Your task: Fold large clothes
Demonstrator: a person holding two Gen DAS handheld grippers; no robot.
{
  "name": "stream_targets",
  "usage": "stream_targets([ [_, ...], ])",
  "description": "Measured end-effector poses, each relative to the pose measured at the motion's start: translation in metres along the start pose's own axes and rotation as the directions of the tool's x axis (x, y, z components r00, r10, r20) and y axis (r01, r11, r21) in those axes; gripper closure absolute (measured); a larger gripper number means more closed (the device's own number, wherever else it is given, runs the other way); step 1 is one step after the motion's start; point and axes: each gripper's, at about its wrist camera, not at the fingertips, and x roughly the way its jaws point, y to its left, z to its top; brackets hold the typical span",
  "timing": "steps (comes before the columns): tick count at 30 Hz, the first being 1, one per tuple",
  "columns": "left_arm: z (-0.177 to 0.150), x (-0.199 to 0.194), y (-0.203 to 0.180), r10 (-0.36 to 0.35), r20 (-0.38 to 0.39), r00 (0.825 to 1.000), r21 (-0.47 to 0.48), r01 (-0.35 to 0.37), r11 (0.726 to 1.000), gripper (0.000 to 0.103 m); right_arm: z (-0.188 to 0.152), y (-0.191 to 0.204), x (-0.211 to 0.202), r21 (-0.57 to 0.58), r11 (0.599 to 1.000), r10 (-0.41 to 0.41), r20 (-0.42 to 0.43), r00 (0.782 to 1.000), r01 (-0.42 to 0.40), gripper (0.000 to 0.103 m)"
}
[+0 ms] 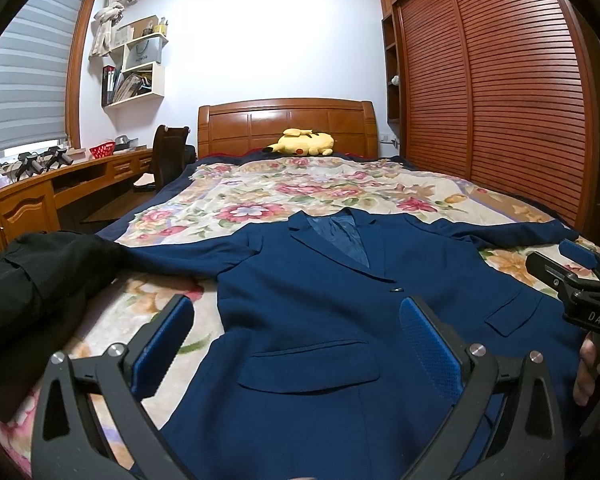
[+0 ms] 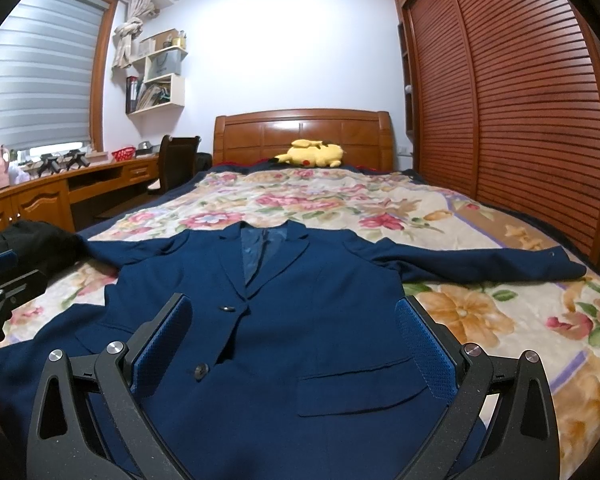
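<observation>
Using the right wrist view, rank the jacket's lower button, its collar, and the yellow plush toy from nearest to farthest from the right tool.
1. Lower button, just left of the right tool.
2. Collar, mid-bed, ahead.
3. Yellow plush toy, by the headboard.

Two fisheye views, each from a camera mounted on a handheld gripper, look low and forward from the foot of a bed (image 1: pixel 380 184) toward its wooden headboard (image 1: pixel 286 122). The left wrist view sits close over the left half of a blue jacket (image 1: pixel 320 320); the right wrist view sits close over its right half. Both share the jacket, the floral bedspread and a yellow plush toy (image 2: pixel 312 154) (each also catches the other gripper at its edge).
</observation>
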Motion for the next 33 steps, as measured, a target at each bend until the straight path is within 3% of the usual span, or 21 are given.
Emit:
stream_targets([
  [33, 0.0015, -0.0026, 0.0003, 0.0, 0.004, 1.0, 0.001, 0.0, 1.0, 0.0, -0.0001, 0.0015, -0.0007, 0.002, 1.0, 0.002, 0.0, 1.0, -0.002, 0.0],
])
